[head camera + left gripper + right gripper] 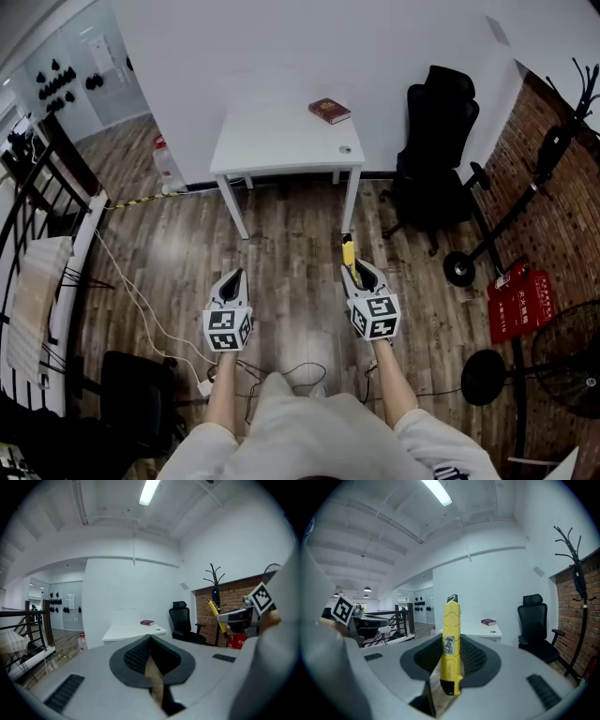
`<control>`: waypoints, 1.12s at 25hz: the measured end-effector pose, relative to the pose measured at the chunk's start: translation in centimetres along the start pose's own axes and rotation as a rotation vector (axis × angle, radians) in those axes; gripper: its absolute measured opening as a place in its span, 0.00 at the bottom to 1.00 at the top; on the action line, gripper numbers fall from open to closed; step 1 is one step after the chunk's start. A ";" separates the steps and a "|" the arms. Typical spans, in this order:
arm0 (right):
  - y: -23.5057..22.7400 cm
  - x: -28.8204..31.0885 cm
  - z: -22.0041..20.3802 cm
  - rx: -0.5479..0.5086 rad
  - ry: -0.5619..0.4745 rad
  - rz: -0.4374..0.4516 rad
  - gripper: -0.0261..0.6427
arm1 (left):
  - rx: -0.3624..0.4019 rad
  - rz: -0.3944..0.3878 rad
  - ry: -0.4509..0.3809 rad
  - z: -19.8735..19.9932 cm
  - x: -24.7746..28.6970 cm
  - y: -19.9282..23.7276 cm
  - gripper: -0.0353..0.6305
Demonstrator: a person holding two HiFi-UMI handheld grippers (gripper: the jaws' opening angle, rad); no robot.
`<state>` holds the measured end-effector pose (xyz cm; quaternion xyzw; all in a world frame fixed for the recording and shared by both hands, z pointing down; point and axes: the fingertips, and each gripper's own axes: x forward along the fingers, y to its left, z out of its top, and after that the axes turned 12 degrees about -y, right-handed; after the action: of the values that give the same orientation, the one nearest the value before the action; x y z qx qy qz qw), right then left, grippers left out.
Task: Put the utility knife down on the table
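Right gripper view: utility knife (451, 620) bears a small, unreadable label (449, 645).

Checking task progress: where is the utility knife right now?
The utility knife is held in the right gripper, at the head view's right, above the wood floor and short of the white table.
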<state>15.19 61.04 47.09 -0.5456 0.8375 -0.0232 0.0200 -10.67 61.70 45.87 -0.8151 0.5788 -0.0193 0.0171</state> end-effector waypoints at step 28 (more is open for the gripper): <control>-7.4 21.8 -2.1 -0.024 0.051 -0.017 0.20 | -0.065 -0.042 0.025 -4.0 22.5 8.5 0.06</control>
<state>13.03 38.15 49.44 -0.5520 0.8334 -0.0273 -0.0080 -11.49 37.58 49.74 -0.8267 0.5622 -0.0111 -0.0171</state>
